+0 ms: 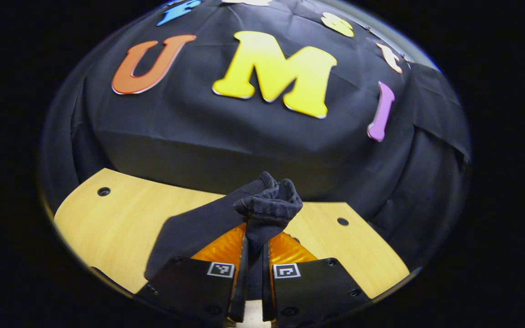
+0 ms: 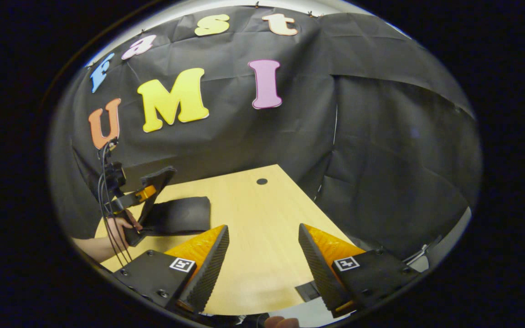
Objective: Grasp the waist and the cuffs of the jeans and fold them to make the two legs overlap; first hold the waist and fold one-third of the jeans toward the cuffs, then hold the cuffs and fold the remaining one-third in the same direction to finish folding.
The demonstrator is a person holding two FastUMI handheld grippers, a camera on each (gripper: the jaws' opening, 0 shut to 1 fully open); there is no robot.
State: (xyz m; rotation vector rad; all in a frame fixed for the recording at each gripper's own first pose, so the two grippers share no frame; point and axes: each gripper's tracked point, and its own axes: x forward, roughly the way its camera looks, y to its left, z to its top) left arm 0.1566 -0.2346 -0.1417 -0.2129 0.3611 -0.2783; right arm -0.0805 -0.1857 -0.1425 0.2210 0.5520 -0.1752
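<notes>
I am pinching a bunched fold of the jeans between the left gripper fingers, the cloth trailing down to the table near its far edge. My right gripper is hanging spread above the bare table, well apart from the jeans.

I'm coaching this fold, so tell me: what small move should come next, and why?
Probably bring the open right gripper down to the dark jeans on the pale wooden table. It hovers over bare tabletop holding nothing, while the left gripper is shut on a bunched edge of the fabric; folding likely needs both ends held.
</notes>
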